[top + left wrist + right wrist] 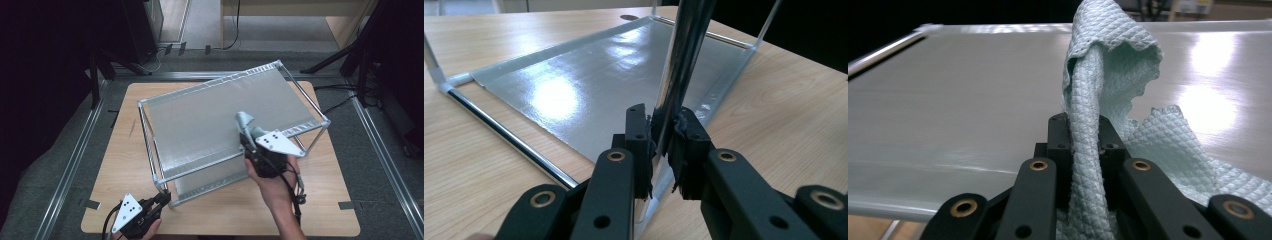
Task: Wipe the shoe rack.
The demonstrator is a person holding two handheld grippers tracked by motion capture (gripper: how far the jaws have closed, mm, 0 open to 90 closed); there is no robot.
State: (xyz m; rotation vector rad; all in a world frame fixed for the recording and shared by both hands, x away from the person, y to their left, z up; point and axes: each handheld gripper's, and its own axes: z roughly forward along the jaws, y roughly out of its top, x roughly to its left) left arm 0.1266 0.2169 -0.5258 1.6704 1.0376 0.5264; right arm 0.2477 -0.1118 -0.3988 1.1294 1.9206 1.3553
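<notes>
Gripping a pale green cloth (1088, 165), the right tongs (1083, 132) have their jaws closed on a bunched fold of it; the rest rises above the jaws and spills to their right onto the top shelf (210, 120) of a metal rack (150, 145). In the high view the cloth (244, 121) lies near the middle of that shelf, just ahead of the right tongs (248, 144), toward the rack's right half. The left tongs (164, 198) sit at the rack's near left corner, jaws narrow and clamped on its chrome post (679, 75), with the lower shelf (589, 95) beyond them. The rack stands askew on the table (120, 165). The left hand is cut off by the bottom edge of the high view, and how much of the cloth presses on the shelf under the right tongs is hard to make out
</notes>
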